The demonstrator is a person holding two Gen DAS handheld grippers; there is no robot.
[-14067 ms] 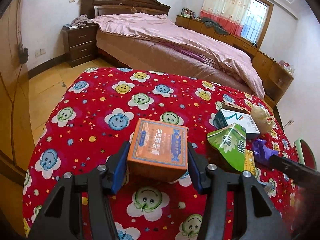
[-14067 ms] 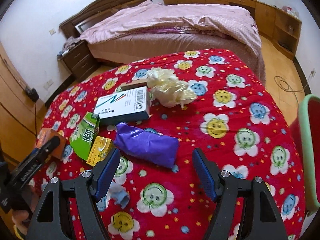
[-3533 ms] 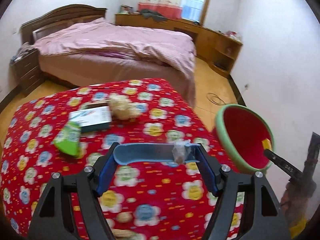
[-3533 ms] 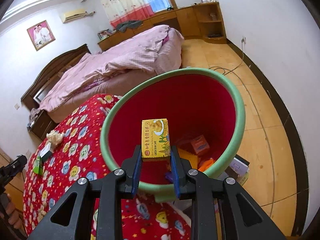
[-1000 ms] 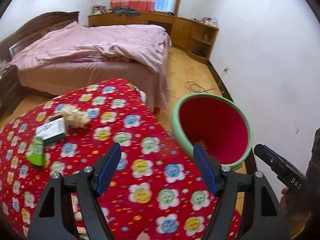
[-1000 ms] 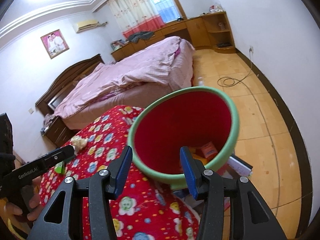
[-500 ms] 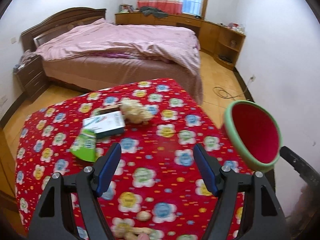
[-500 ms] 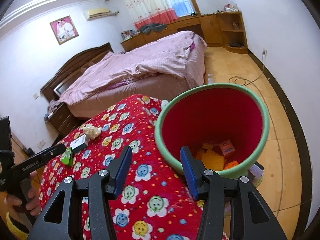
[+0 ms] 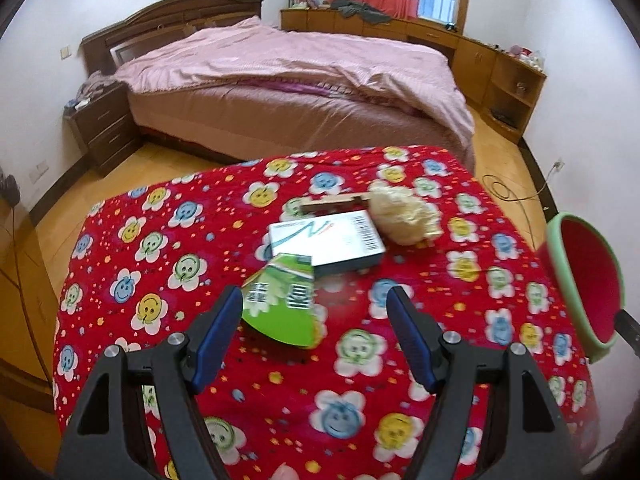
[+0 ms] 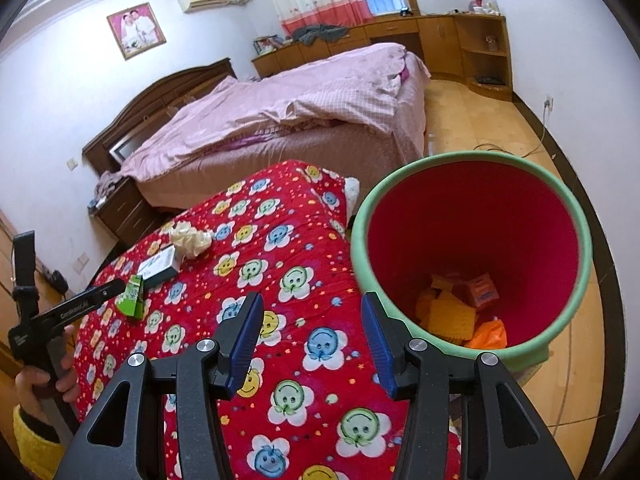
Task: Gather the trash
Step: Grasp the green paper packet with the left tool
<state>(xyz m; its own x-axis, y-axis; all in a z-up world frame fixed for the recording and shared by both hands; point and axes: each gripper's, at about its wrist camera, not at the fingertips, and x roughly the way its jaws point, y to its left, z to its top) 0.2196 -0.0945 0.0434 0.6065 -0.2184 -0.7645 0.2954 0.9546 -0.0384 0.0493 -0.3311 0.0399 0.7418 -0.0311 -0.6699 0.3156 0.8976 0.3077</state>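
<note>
My left gripper (image 9: 316, 312) is open above the red smiley-flower tablecloth (image 9: 160, 264), its blue pads just short of a green carton (image 9: 280, 304). Behind the carton lie a white box (image 9: 326, 240) with a barcode and a crumpled cream wad (image 9: 402, 214). At the right edge stands the green-rimmed red bin (image 9: 560, 248). My right gripper (image 10: 312, 330) is open and empty over the cloth, beside the bin (image 10: 360, 236). Orange and yellow packets (image 10: 460, 312) lie at the bin's bottom. The carton (image 10: 134, 300), white box (image 10: 160, 266) and wad (image 10: 190, 240) lie far left in the right wrist view.
A bed with a pink cover (image 9: 300, 68) stands behind the table, a dark nightstand (image 9: 104, 128) to its left. Wooden cabinets (image 9: 500, 76) line the far right wall. A cable (image 9: 516, 192) lies on the wooden floor. A hand (image 10: 44, 384) holds the left tool's handle.
The left gripper has swung from the bin side back over the table and down toward the green carton. The right gripper has drawn back from the bin, over the cloth.
</note>
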